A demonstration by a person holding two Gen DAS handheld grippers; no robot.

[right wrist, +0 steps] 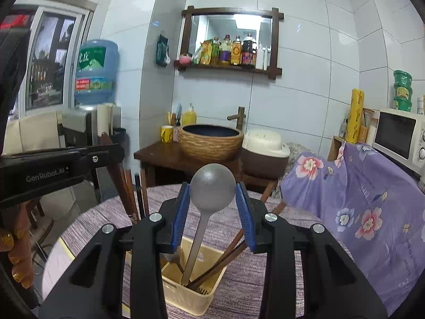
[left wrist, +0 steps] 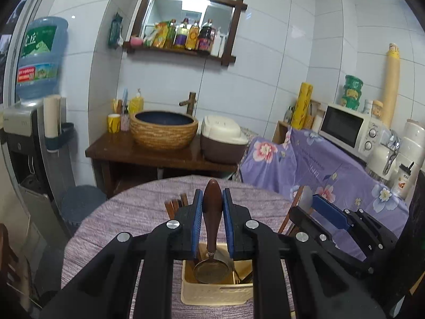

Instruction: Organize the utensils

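Note:
My left gripper (left wrist: 212, 194) is shut on the brown wooden handle of a ladle (left wrist: 212, 212). Its metal bowl (left wrist: 211, 269) hangs over a cream basket (left wrist: 212, 296) on the round purple-clothed table (left wrist: 127, 212). My right gripper (right wrist: 212, 188) is shut on the bowl of a grey metal spoon (right wrist: 212, 186), whose handle reaches down into the basket (right wrist: 186, 295). Brown chopsticks (right wrist: 225, 255) lean in that basket. The left gripper (right wrist: 101, 156) shows at the left of the right wrist view, and the right gripper (left wrist: 314, 199) at the right of the left wrist view.
Beyond the table stand a wooden stand with a woven basin (left wrist: 164, 130) and a rice cooker (left wrist: 223, 141). A floral purple cloth (left wrist: 318, 164) covers a counter with a microwave (left wrist: 348, 127) on the right. A water dispenser (left wrist: 32, 122) is at the left. A hand (right wrist: 13, 252) holds the left tool.

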